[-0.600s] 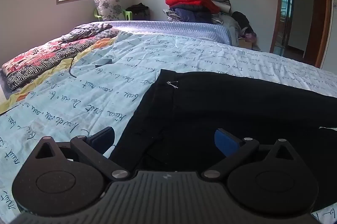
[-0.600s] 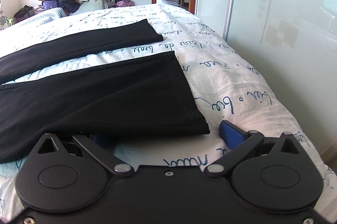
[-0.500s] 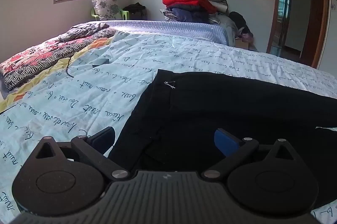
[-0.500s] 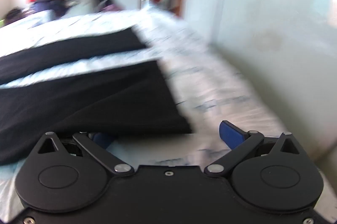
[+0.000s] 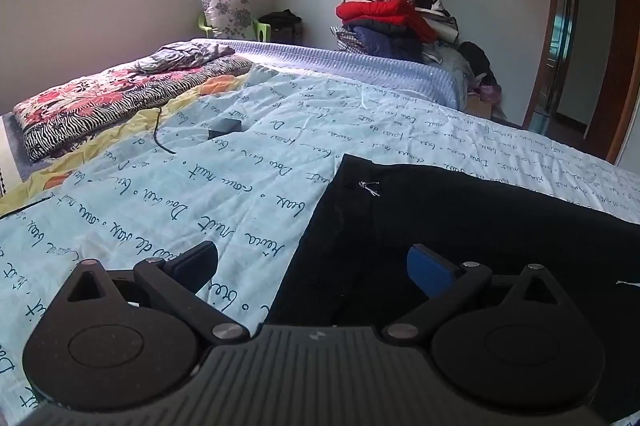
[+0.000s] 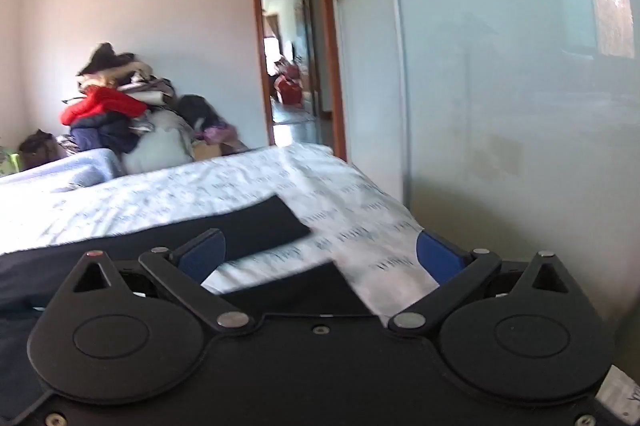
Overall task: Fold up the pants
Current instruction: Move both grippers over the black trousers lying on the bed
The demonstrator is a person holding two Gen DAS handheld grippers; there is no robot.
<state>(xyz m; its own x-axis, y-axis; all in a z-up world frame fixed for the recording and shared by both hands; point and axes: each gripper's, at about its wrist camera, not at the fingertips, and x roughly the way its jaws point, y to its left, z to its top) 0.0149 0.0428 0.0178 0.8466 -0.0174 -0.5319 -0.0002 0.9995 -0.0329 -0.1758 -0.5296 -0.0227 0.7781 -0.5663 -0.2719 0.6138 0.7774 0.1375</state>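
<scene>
Both claws are being held released, the left gripper [image 5: 310,268] over the waist edge at lower centre and the right gripper [image 6: 320,254] by the leg hems, apparently because the pants [image 5: 460,226] are being lined up, spread across the bedsheet [image 5: 240,186], for folding.

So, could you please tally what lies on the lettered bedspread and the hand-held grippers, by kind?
Black pants: 1
Small dark box: 1
Dark cord: 1
Hand-held grippers, both open: 2, left and right
Total: 5
</scene>
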